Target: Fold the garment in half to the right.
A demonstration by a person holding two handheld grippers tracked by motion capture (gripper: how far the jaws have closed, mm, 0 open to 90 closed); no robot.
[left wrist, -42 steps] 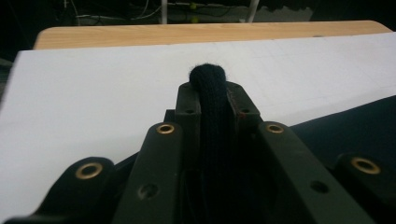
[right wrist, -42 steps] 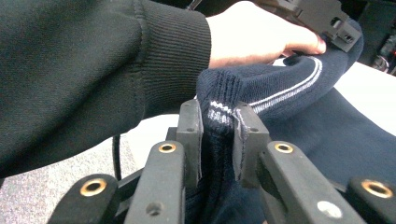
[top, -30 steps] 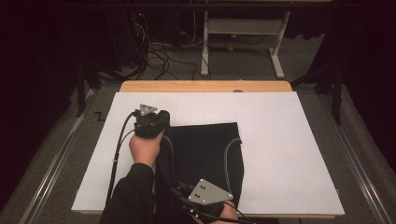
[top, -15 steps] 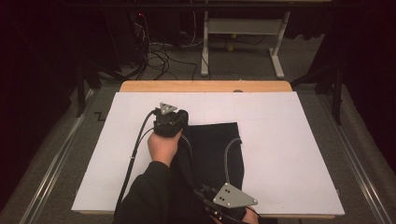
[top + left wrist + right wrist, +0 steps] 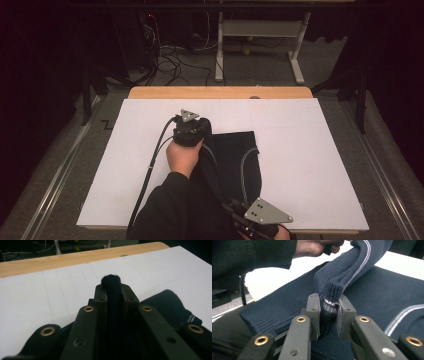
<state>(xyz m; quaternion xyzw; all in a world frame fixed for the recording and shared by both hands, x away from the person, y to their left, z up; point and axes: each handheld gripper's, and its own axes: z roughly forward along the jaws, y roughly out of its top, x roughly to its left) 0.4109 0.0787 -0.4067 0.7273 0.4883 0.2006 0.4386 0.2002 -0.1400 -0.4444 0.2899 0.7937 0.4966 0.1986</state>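
A dark navy knitted garment (image 5: 235,155) with a thin pale stripe lies on the white tabletop (image 5: 310,150), partly folded over itself. My left gripper (image 5: 190,134) is at the garment's far left corner, shut on a fold of the knit (image 5: 113,283) that bulges out past its tips (image 5: 113,291). My right gripper (image 5: 257,220) is at the table's front edge. In the right gripper view it (image 5: 329,308) is shut on the garment's ribbed, striped edge (image 5: 329,290), which is lifted off the flat layer (image 5: 387,297). The person's left hand (image 5: 312,247) holds the same raised fold farther off.
A wooden strip (image 5: 220,92) runs along the table's far edge. Behind it stand a white desk frame (image 5: 260,45) and tangled floor cables (image 5: 170,57). Metal rails (image 5: 385,175) flank the table. White surface lies bare to the left and right of the garment.
Both hands have moved to the right. The left gripper has carried its fold of the garment rightward over the cloth, and the right gripper has slid right along the front edge.
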